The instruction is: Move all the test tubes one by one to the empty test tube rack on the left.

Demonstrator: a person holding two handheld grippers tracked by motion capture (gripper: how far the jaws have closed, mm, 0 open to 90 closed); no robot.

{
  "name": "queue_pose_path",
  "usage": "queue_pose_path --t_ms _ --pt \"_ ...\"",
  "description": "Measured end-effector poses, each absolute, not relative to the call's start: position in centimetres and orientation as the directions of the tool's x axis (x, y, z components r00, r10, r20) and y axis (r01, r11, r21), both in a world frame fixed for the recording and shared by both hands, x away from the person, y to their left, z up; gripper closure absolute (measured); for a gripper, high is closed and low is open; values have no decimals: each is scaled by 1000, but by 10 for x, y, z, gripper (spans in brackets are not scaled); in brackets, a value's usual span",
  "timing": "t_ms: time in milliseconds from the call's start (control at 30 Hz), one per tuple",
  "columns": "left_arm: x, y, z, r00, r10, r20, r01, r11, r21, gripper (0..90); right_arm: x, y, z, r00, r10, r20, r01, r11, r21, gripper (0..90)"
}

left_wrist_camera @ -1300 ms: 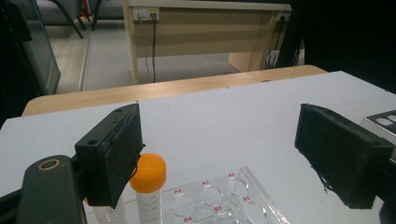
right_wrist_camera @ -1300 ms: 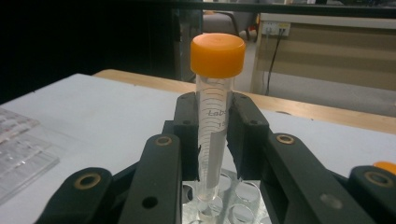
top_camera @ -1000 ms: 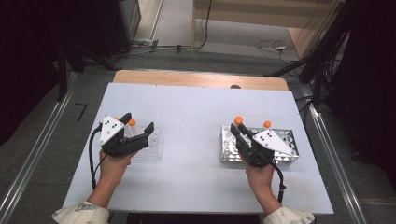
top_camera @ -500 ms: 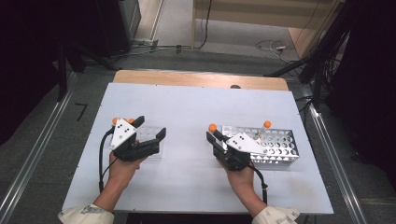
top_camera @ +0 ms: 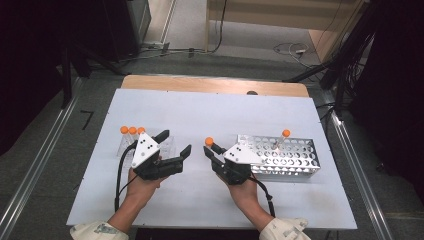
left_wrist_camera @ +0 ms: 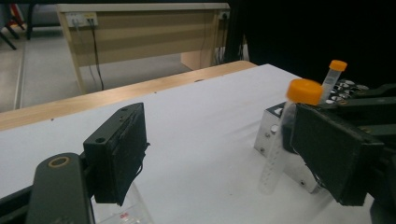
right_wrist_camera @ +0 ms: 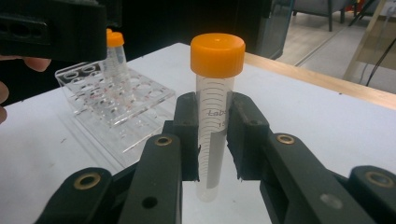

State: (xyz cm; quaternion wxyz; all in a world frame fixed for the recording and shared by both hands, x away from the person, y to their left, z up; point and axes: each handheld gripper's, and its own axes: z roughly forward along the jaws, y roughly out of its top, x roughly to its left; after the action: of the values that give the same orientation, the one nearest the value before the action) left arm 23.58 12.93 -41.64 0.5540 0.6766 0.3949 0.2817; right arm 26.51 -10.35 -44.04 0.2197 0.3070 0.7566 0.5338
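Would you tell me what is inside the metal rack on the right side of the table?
The metal rack holds one orange-capped tube, leaning in a hole near its back edge. The other visible holes look empty; the right gripper covers the rack's left end.

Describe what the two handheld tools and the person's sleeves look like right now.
Both the left tool and right tool are black, two-jawed, each topped by a grey three-cornered plate with dark dots. Brass-ringed pivots show on the jaw links. A black cable trails from each. The sleeves are pale, light-coloured fabric.
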Motion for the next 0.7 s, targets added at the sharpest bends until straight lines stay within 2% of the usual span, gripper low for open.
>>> queue_pose_path --t_ms 233,700 --pt "232 124 -416 556 828 -71 213 -59 975 223 264 -95 -443 -732 681 -2 234 255 938 721" --pt "233 120 -419 614 785 -77 217 -74 973 396 257 -80 -444 -772 636 1 226 272 935 722"
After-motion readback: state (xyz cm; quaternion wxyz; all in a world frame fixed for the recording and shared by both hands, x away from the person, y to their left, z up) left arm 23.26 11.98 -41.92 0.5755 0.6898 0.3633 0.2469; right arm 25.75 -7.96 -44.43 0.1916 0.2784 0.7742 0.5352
